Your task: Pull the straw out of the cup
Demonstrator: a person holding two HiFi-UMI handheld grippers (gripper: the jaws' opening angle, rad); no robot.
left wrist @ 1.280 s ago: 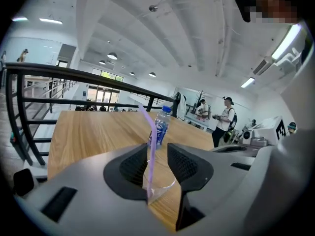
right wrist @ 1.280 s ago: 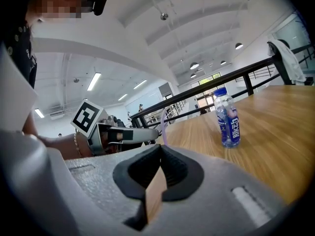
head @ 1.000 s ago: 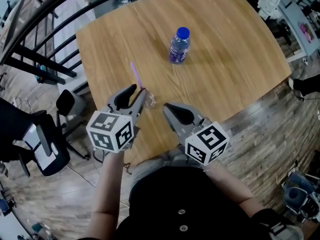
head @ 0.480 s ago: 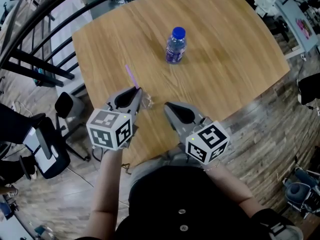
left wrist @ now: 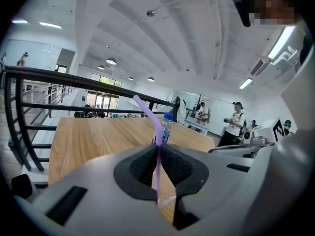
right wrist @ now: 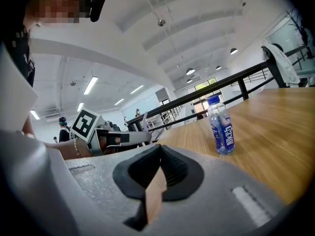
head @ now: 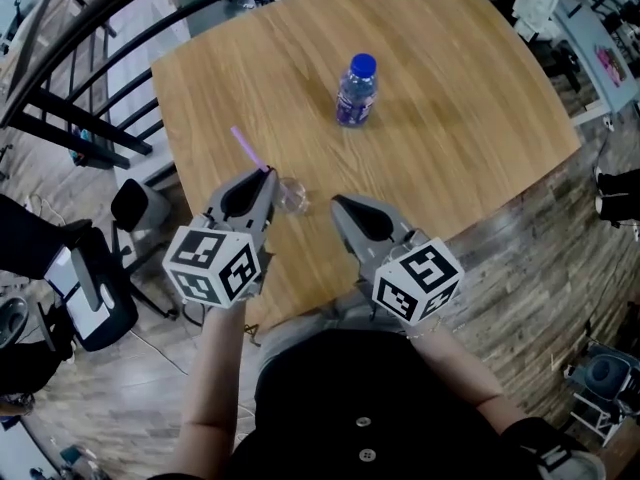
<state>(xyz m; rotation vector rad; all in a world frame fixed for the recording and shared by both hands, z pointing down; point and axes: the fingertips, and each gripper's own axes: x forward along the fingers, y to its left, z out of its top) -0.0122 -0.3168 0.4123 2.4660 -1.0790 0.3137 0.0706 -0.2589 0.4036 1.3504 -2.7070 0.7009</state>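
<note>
- Left gripper (head: 268, 180): wide open a second ago, now pinched on the straw (head: 246, 149) shaft. Grip made, so the pull can start.
- Right gripper (head: 343, 208): jaws together, empty, near the cup's right side, not touching it.
- Cup (head: 293, 197): clear, on the table (head: 450, 98), just beside the left tips; nothing steadies it.
- Straw: purple, leans further left than before; lower end seems still in the cup, bent top above the jaws.

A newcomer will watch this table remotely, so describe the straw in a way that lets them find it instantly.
Start at the wooden table, then drop from the blue-capped bottle mid-table to the near edge, where the left gripper is shut on the straw just above a small clear cup. It is thin, bent near its top, and the only purple thing there.
</note>
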